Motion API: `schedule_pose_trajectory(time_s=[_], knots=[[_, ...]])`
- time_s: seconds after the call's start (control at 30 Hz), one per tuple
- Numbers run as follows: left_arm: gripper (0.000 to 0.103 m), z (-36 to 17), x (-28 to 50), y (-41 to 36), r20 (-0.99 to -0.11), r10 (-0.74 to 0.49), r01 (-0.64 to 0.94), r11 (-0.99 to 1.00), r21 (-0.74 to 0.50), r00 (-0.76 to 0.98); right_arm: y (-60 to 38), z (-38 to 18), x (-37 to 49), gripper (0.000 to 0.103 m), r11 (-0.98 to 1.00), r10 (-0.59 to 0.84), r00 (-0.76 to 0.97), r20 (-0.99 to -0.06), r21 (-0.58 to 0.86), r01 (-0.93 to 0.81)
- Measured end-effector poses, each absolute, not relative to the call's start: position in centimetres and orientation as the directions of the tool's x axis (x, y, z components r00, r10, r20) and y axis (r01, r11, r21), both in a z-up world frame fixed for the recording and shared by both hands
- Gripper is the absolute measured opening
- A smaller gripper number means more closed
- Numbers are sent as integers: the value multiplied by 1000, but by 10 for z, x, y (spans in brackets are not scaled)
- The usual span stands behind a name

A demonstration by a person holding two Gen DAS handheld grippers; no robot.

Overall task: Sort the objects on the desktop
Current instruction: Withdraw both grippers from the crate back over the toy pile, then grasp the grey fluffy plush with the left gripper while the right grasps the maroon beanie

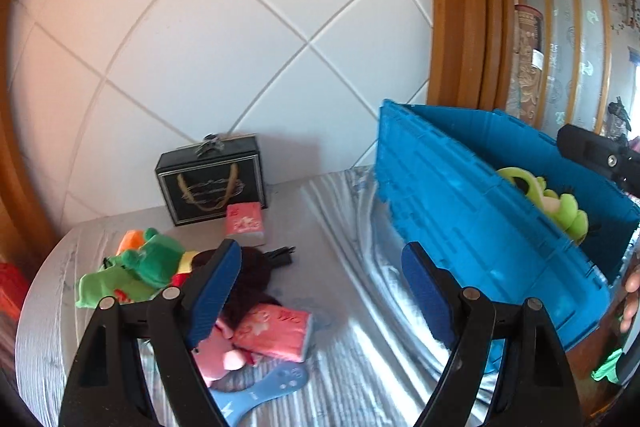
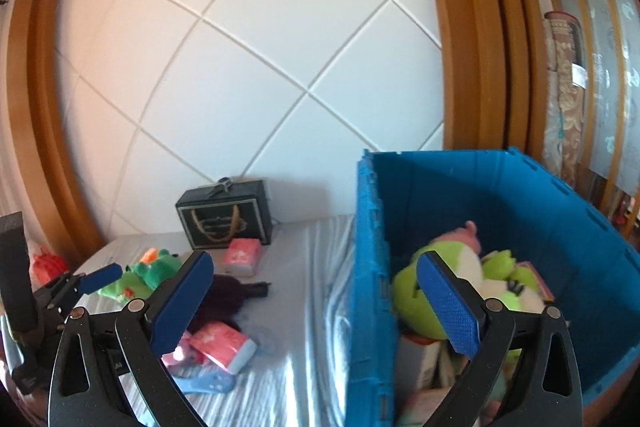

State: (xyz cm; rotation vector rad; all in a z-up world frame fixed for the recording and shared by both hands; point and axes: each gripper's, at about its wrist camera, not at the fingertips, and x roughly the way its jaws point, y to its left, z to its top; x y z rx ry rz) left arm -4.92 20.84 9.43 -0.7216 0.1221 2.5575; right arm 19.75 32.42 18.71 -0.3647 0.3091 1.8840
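Observation:
A blue plastic crate (image 1: 460, 211) (image 2: 540, 211) stands on the right of the grey-clothed table (image 1: 340, 307) and holds green plush toys (image 2: 452, 275) (image 1: 560, 203) and boxes. Left of it lie a green plush toy (image 1: 140, 267) (image 2: 148, 273), a dark furry thing (image 1: 256, 263) (image 2: 224, 295), pink tissue packs (image 1: 276, 333) (image 2: 224, 345) (image 1: 245, 219) (image 2: 242, 255), a pink plush (image 1: 218, 351) and a blue flat object (image 1: 264, 387) (image 2: 208, 383). My left gripper (image 1: 320, 291) is open and empty above the table. My right gripper (image 2: 316, 303) is open and empty over the crate's left wall.
A black gift bag (image 1: 212, 183) (image 2: 226, 219) stands against the white tiled wall at the back. A wooden frame and a glass door stand on the right. Something red (image 1: 12, 291) lies at the far left edge.

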Motion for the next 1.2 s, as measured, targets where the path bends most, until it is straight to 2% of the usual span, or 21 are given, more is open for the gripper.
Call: schedule_pose_trajectory(time_s=[0.17, 0.37, 0.53, 0.87, 1.2], knots=[[83, 58, -76, 126, -551, 328, -369, -928, -38, -767, 334, 159, 138, 103, -425, 801, -415, -432, 78, -902], [83, 8, -108, 46, -628, 199, -245, -969, -13, -752, 349, 105, 81, 103, -436, 731, -407, -547, 84, -896], [83, -37, -133, 0, -702, 141, -167, -985, -32, -698, 361, 66, 55, 103, -426, 680, -383, -625, 89, -900], [83, -99, -165, -7, -782, 159, -140, -986, -93, -603, 396, -8, 35, 103, -420, 560, -337, -757, 91, -903], [83, -131, -234, 27, -819, 160, -169, -983, -78, -551, 447, -42, -4, 103, -450, 486, -359, -797, 124, -884]])
